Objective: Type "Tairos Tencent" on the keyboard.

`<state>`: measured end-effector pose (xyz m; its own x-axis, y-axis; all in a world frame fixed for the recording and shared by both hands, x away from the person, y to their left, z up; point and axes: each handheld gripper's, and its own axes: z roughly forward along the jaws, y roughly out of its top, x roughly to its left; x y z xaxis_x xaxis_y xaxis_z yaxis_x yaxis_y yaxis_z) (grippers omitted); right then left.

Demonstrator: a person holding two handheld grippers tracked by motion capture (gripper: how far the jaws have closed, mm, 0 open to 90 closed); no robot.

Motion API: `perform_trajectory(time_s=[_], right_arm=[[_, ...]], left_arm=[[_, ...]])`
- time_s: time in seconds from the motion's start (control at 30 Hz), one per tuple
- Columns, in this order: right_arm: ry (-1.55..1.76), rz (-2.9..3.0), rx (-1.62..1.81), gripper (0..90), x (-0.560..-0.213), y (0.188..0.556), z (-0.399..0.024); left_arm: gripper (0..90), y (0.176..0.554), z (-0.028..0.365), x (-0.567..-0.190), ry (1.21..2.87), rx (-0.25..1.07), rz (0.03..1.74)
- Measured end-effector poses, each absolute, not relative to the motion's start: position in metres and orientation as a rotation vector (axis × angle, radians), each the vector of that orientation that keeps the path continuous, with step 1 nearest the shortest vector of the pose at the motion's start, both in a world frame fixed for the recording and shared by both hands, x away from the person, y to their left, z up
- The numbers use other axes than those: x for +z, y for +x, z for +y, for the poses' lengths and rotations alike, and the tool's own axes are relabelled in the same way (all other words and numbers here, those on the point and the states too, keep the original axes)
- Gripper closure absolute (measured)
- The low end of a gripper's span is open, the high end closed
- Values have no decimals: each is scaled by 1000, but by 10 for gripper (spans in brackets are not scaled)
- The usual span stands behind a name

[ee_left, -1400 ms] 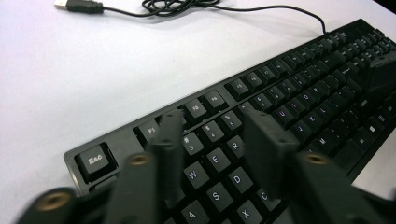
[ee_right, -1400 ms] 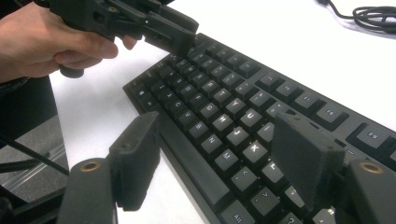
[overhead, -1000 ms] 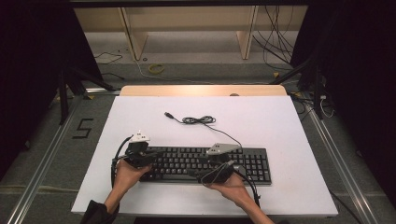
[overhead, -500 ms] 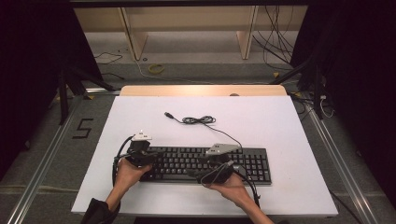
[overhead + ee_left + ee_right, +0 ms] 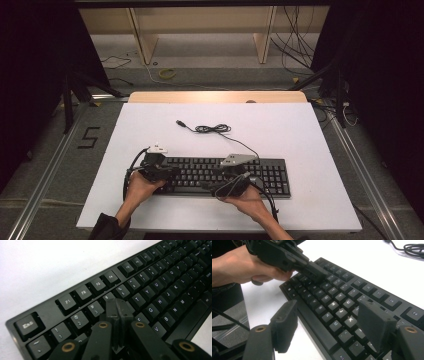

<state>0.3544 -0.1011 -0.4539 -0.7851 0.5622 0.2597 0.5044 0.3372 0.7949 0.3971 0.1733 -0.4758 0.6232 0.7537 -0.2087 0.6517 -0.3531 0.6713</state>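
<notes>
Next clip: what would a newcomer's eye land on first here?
The long black computer keyboard lying near the front edge of the white table, with both hand-held grippers over it. The left gripper, fingers together, tips down onto the keys near the 4 key; the right gripper hovers open over the front edge.

White table [image 5: 300, 130] lies open right of and beyond the keyboard [image 5: 265, 175], save its coiled cable [image 5: 212, 128]
</notes>
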Motion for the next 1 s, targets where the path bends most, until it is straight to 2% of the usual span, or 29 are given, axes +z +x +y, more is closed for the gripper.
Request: perform_trajectory(time_s=[0.37, 1.0], right_arm=[[1008, 2516, 1463, 336, -454, 355, -101], [1010, 2505, 1465, 336, -453, 355, -103]], left_arm=[[890, 395, 174, -471, 2082, 185, 1097], [647, 385, 178, -462, 2029, 153, 1064]])
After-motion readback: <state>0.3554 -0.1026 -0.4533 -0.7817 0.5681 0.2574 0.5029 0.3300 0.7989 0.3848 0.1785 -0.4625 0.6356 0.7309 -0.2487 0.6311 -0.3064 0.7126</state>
